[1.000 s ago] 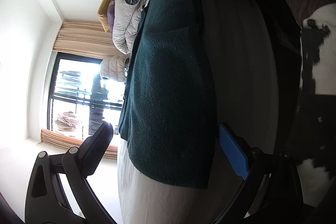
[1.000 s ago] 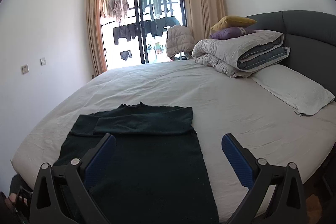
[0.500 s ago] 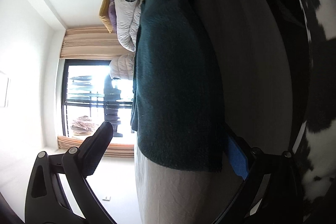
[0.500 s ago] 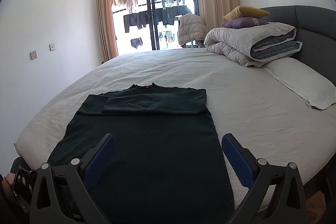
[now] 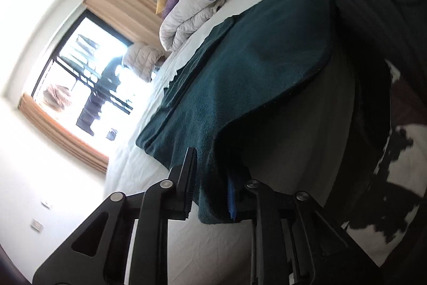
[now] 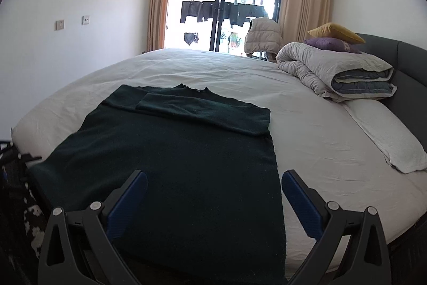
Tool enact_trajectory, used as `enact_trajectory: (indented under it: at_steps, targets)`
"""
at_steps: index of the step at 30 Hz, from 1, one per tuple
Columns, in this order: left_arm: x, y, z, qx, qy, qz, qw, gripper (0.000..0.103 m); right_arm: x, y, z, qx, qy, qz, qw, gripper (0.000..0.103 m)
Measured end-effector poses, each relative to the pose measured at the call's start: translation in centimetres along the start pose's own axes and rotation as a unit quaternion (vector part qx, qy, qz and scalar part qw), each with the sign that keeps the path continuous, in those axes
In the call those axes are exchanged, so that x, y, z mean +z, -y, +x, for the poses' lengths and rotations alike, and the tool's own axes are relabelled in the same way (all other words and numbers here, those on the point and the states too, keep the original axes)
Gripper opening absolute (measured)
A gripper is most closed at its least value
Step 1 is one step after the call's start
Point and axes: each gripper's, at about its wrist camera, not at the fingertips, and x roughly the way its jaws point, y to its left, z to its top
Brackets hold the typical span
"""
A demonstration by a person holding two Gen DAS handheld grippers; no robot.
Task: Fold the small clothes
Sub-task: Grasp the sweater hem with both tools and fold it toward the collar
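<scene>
A dark green sweater (image 6: 173,151) lies flat on the white bed (image 6: 315,130), sleeves folded across its chest, hem hanging over the near edge. My left gripper (image 5: 210,183) is shut on the sweater's (image 5: 240,76) bottom hem corner and lifts it off the bed's side; this view is tilted sideways. My right gripper (image 6: 213,194) is open, hovering just above the sweater's lower right part, with its right finger (image 6: 299,199) near the sweater's right edge.
A folded grey duvet (image 6: 336,76) with a yellow and a purple cushion sits at the bed's far right. A white pillow (image 6: 384,135) lies by the grey headboard. A black-and-white rug (image 5: 395,159) covers the floor beside the bed. Balcony doors stand behind.
My left gripper went from open to shut on the hem corner and raised it. My right gripper moved forward over the sweater, staying open.
</scene>
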Motion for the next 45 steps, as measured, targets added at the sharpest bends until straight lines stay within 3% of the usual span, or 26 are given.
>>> enact_trajectory:
  at_steps: [5, 12, 16, 21, 25, 27, 29, 34, 38, 45]
  targets:
    - [2.2, -4.6, 0.4, -0.015, -0.004, -0.100, 0.9948, 0.010, -2.0, -1.7, -0.4, 0.011, -0.030, -0.077, 0.997, 0.099]
    - [5.0, -9.6, 1.9, -0.028, -0.007, -0.173, 0.9845, 0.010, -5.2, -4.0, -1.4, 0.046, -0.077, -0.183, 0.979, 0.089]
    - [5.5, -11.0, 2.3, -0.026, -0.005, -0.183, 0.9827, 0.010, -7.4, -4.2, 0.2, 0.009, -0.122, -0.221, 0.968, 0.069]
    - [5.3, -11.5, 1.6, -0.020, -0.004, -0.190, 0.9816, 0.010, -9.2, -4.4, 2.0, -0.027, -0.152, -0.272, 0.950, 0.066]
    - [5.0, -11.7, 1.1, -0.015, -0.002, -0.199, 0.9798, 0.010, -10.8, -3.7, 3.4, -0.062, -0.173, -0.308, 0.933, 0.052]
    - [5.0, -11.7, 0.8, -0.013, -0.001, -0.199, 0.9798, 0.010, -11.1, -2.6, 3.7, -0.070, -0.181, -0.297, 0.935, 0.043]
    - [4.8, -11.5, 0.6, -0.013, -0.002, -0.198, 0.9802, 0.010, -11.0, -1.4, 3.6, -0.073, -0.181, -0.276, 0.941, 0.041]
    - [4.4, -10.8, 1.0, -0.019, -0.008, -0.199, 0.9799, 0.008, -11.2, 0.8, 3.3, -0.085, -0.185, -0.252, 0.946, 0.007]
    - [3.7, -10.3, 0.9, -0.022, -0.016, -0.197, 0.9800, 0.007, -10.0, 1.8, 2.8, -0.084, -0.168, -0.216, 0.958, 0.004]
    - [2.8, -10.9, 0.5, -0.015, -0.018, -0.216, 0.9761, 0.006, -7.4, 3.4, 2.2, -0.104, -0.132, -0.204, 0.964, 0.004]
